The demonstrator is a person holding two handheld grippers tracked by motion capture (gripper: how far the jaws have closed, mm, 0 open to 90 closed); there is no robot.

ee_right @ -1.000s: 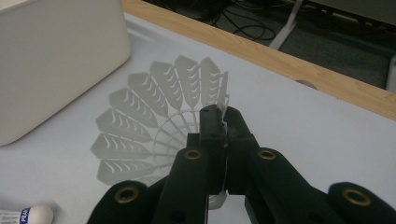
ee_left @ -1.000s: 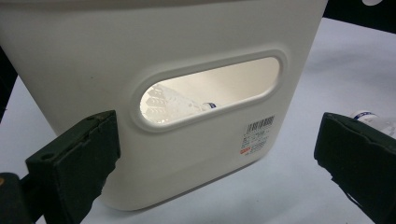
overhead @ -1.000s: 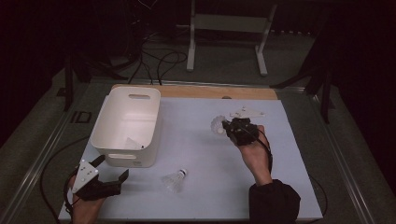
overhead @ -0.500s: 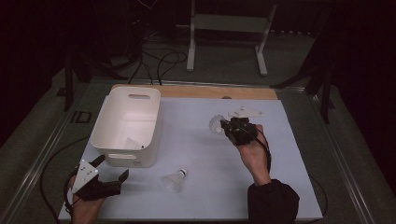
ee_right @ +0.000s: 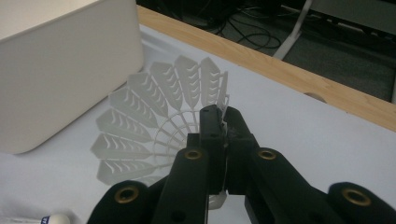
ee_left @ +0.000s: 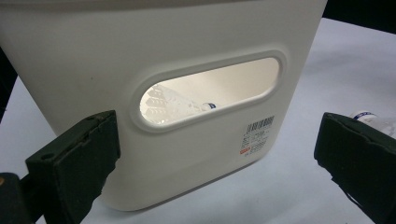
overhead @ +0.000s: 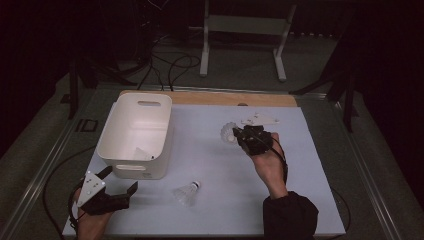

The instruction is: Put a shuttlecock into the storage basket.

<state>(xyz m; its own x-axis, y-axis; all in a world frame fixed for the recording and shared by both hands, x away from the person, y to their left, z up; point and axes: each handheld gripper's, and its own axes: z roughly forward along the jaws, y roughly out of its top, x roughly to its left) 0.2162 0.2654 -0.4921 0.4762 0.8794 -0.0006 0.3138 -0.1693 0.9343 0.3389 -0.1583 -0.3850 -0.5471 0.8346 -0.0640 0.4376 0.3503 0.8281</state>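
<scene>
The right gripper (overhead: 239, 136) pinches a white shuttlecock (overhead: 229, 133) by the edge of its skirt; in the right gripper view its jaws are pressed together on the plastic mesh, with the feathered fan (ee_right: 154, 126) spreading out to the left of them. In the high view this gripper sits over the far right part of the tabletop (overhead: 310, 200), the person's right hand (overhead: 267, 162) behind it and a dark sleeve (overhead: 290, 217) at the bottom edge; whether the held shuttlecock touches the surface cannot be told. Just beyond the gripper lies a flat white piece (overhead: 260, 120). The left gripper (overhead: 120, 184) rests at the near left corner of the tabletop with its jaws spread wide and nothing between them, and a grey plate (overhead: 90, 186) on top. It faces the near wall of a white bin (overhead: 132, 170), which stands on the left side of the tabletop. In the left gripper view the bin's handle slot (ee_left: 210, 91) lies between the two jaws, well ahead of them, and through the slot a second shuttlecock (ee_left: 173, 105) shows lying inside the bin; a barcode label (ee_left: 257, 135) sits low on the wall to the right of the slot. A third shuttlecock (overhead: 186, 192) lies on its side on the tabletop near the front, between the two hands, just right of the bin's near corner.
</scene>
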